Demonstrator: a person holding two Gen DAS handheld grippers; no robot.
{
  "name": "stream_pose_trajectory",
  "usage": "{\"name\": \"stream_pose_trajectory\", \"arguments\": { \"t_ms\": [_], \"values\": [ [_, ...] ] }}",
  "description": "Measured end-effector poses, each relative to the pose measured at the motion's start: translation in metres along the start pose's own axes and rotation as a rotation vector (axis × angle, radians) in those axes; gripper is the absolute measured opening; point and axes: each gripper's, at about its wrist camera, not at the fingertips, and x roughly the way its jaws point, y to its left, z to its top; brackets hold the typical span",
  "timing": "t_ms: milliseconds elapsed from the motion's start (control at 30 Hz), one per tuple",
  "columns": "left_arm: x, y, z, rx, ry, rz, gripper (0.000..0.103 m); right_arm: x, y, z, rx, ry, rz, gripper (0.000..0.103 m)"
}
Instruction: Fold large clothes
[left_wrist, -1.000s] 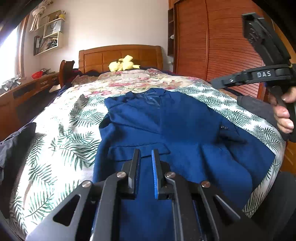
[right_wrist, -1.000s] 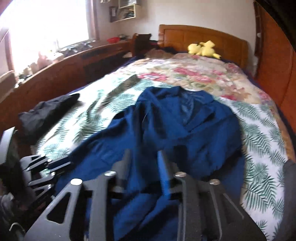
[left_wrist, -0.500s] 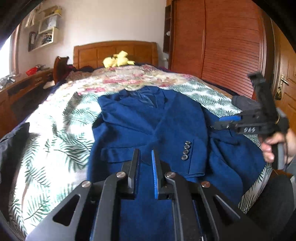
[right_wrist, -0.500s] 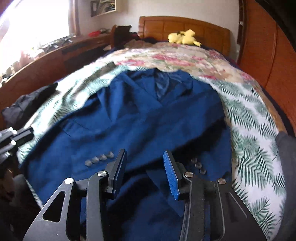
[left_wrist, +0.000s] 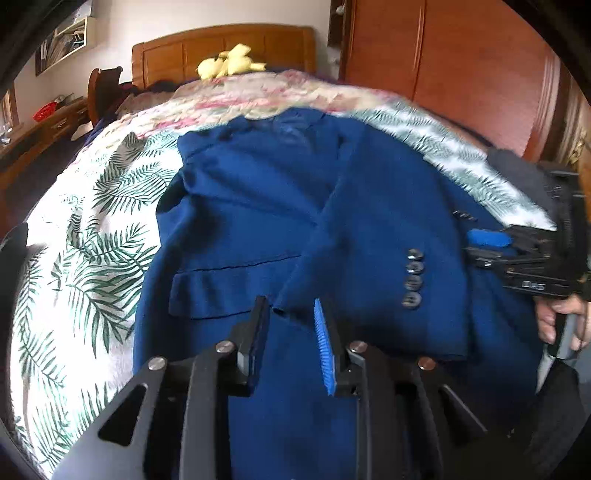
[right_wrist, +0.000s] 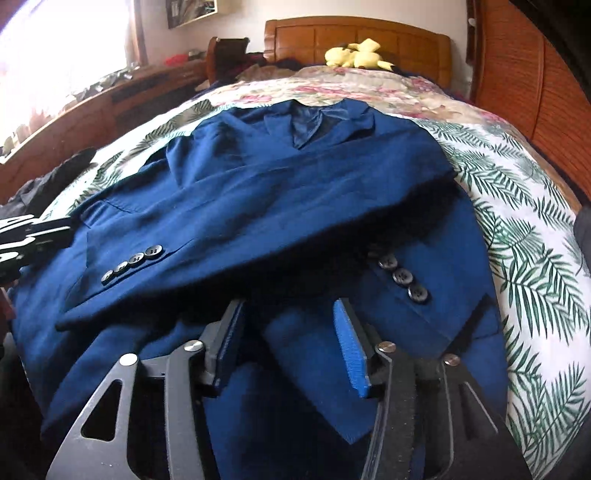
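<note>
A dark blue suit jacket (left_wrist: 258, 206) lies face up on the bed, collar toward the headboard; it also shows in the right wrist view (right_wrist: 280, 192). One sleeve (left_wrist: 376, 266) with a row of cuff buttons is folded across the front. My left gripper (left_wrist: 291, 314) is open just above the jacket's lower front, near the sleeve cuff, holding nothing. My right gripper (right_wrist: 288, 314) is open over the jacket's hem, next to the other sleeve cuff (right_wrist: 402, 277). The right gripper also shows at the right edge of the left wrist view (left_wrist: 491, 247).
The bed has a palm-leaf sheet (left_wrist: 92, 258) and a floral quilt (right_wrist: 351, 88). A yellow plush toy (right_wrist: 354, 55) sits by the wooden headboard (left_wrist: 221, 48). A wooden wardrobe (left_wrist: 461, 66) stands to the right. Dark clothing (right_wrist: 44, 181) lies at the bed's left edge.
My left gripper has opened and let go of the jacket. My right gripper opened, and the sleeve it carried now lies across the jacket's front. Both cameras have drawn closer to the jacket.
</note>
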Motion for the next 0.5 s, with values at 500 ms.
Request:
{"name": "stream_pose_trajectory", "arguments": {
  "t_ms": [500],
  "values": [
    [0.026, -0.008, 0.002, 0.006, 0.071, 0.110, 0.026, 0.003, -0.001, 0.000, 0.006, -0.007, 0.007, 0.056]
  ]
}}
